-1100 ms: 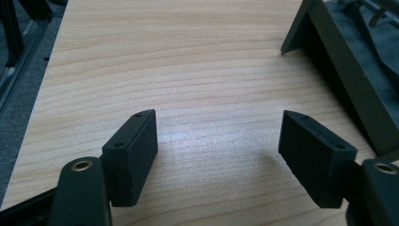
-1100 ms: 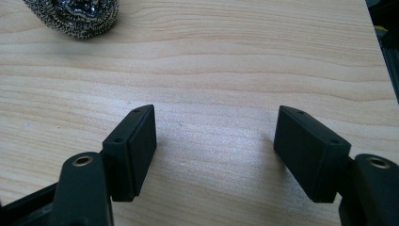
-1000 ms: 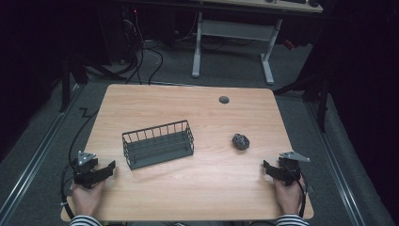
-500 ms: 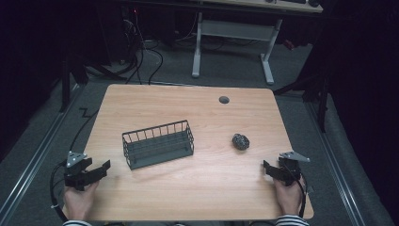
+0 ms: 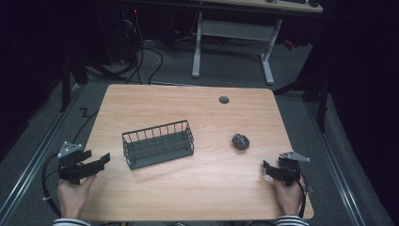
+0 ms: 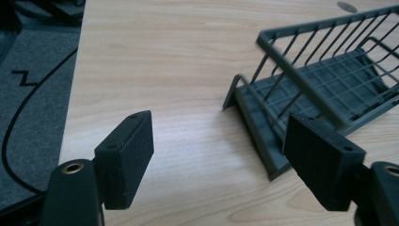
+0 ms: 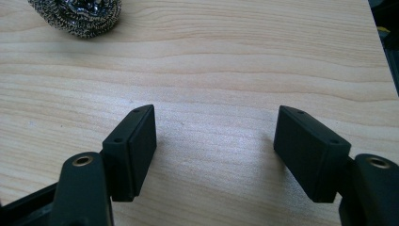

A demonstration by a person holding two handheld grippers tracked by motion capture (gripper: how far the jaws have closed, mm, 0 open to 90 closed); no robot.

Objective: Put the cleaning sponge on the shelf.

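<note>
Pale wood grain covered the rectangular bench (image 5: 188, 197), which carried a dark grey wire basket (image 5: 158, 143) with a slatted floor left of its middle and a crumpled ball of steel wool (image 5: 240, 141) to the right of it. A small grey round cap (image 5: 224, 99) sat in the bench top near the far edge.

The left claw (image 5: 96, 162) hung over the near left corner of the bench, held in the person's left hand (image 5: 74, 195) with its grey three-cornered plate on top. Its jaws had just been opening and stood wide apart with nothing between them. In the left gripper view the left claw (image 6: 219, 155) pointed toward the near end of the wire basket (image 6: 324, 80), which lay just ahead and apart from both black pads.

The right claw (image 5: 268, 168) rested low at the near right corner, in the person's right hand (image 5: 288, 197). Its jaws were also apart and gripped nothing; in the right gripper view the right claw (image 7: 216, 141) showed bare wood between the pads, and the steel wool (image 7: 77, 14) lay well ahead, toward the upper left of that view. The ball touched neither claw and stood clear of the basket. A striped sleeve (image 5: 70, 222) showed at the bottom edge of the high view.
</note>
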